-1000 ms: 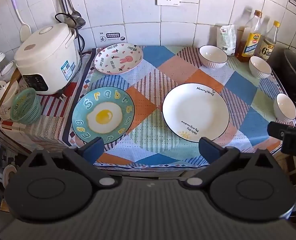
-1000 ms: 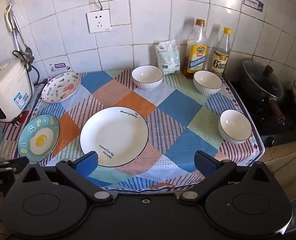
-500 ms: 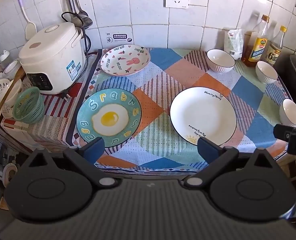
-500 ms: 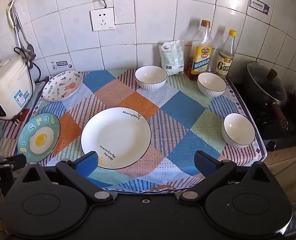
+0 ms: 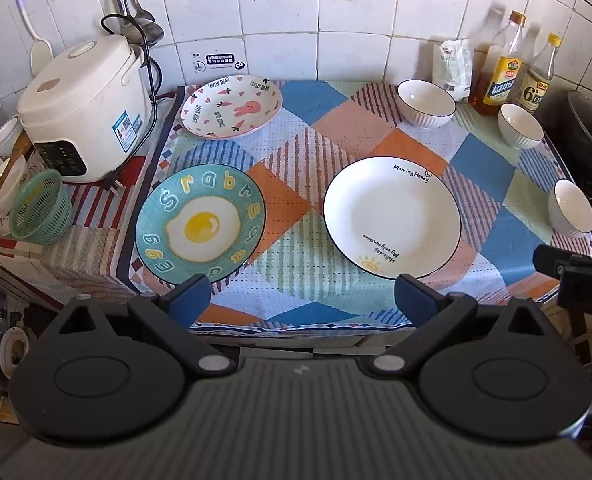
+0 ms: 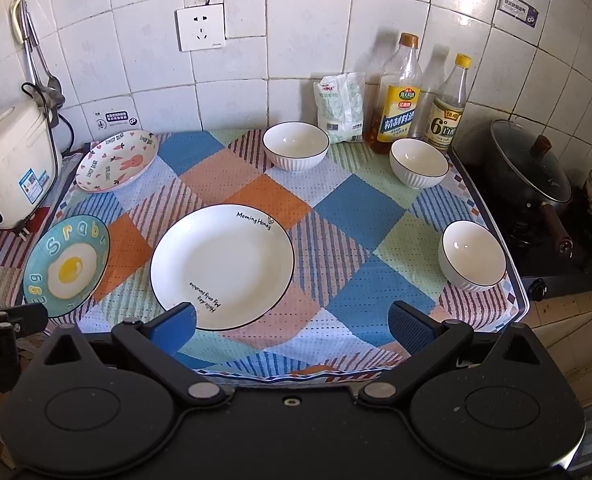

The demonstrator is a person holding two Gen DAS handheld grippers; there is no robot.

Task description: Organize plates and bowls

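Observation:
Three plates lie apart on the checked cloth: a large white plate [image 5: 392, 216] [image 6: 221, 266] in the middle, a teal fried-egg plate [image 5: 199, 228] [image 6: 67, 266] at the front left, and a pink rabbit plate [image 5: 231, 106] [image 6: 116, 160] at the back left. Three white bowls stand on the right: back bowl [image 5: 426, 103] [image 6: 296, 146], middle bowl [image 5: 520, 125] [image 6: 419, 162], front bowl [image 5: 570, 208] [image 6: 473, 255]. My left gripper [image 5: 302, 300] is open and empty over the front edge. My right gripper [image 6: 293, 328] is open and empty, also at the front edge.
A white rice cooker [image 5: 83, 108] and a green basket [image 5: 39, 208] stand at the left. Two bottles [image 6: 400, 92] and a white bag [image 6: 342, 106] stand against the tiled back wall. A lidded black pot [image 6: 530, 168] sits on the stove at the right.
Both grippers have risen and drawn back slightly, so the table sits lower in each view. Both stay open. No plate or bowl has moved.

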